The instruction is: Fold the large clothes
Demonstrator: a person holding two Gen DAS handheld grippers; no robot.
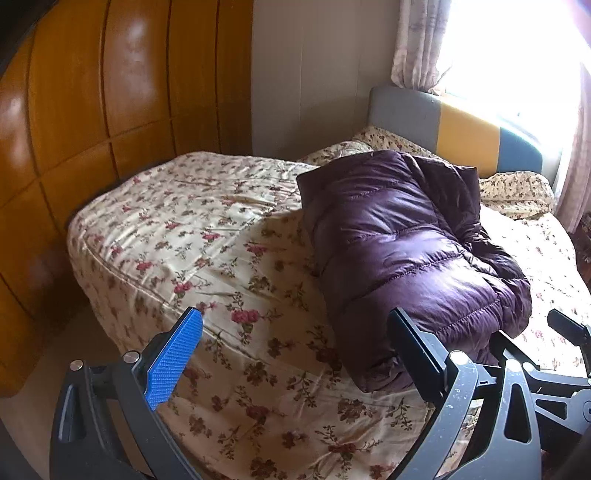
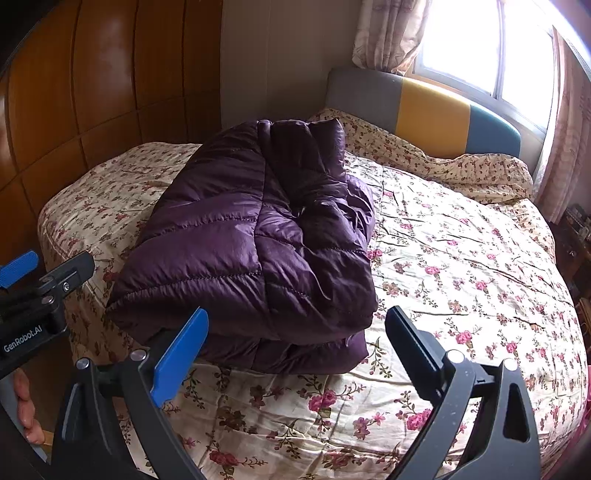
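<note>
A dark purple puffer coat [image 1: 402, 254] [image 2: 258, 240] lies folded into a thick bundle on the floral bedspread [image 1: 207, 258] [image 2: 461, 280]. My left gripper [image 1: 295, 354] is open, held just short of the bundle's near left corner, nothing between its fingers. My right gripper [image 2: 295, 343] is open too, hovering in front of the bundle's near edge without touching it. The left gripper [image 2: 44, 280] shows at the left edge of the right wrist view, with fingers of a hand [image 2: 26, 410] below it. Part of the right gripper [image 1: 561, 354] shows at the right of the left wrist view.
The bed has a grey, yellow and blue headboard [image 2: 428, 107] under a bright window [image 2: 480, 44] with curtains [image 2: 388, 33]. A rumpled floral quilt [image 2: 443, 162] lies along the headboard. A wooden wardrobe [image 1: 92, 110] stands close to the bed's left side.
</note>
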